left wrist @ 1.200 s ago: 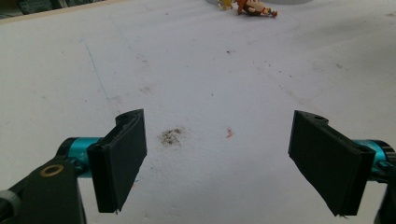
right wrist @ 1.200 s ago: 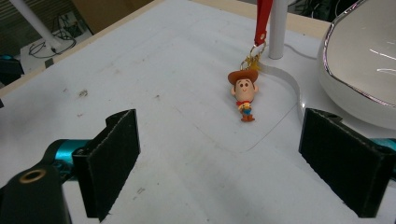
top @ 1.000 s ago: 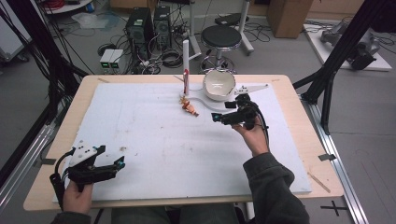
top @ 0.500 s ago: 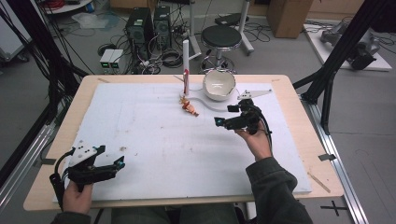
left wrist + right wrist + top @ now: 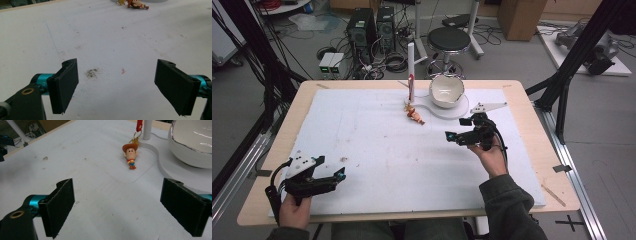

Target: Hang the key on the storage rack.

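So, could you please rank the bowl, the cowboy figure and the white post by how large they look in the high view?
1. White post, tallest, though thin.
2. Bowl, similar in overall extent, so these two are unsure.
3. Cowboy figure, clearly smallest.

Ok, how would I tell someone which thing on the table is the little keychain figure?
Find the white bowl on its flat white base at the table's far edge, with a thin white post standing to its left. The keychain figure lies on the white mat just in front of that post: a tiny cowboy with a brown hat, the only colourful thing there.
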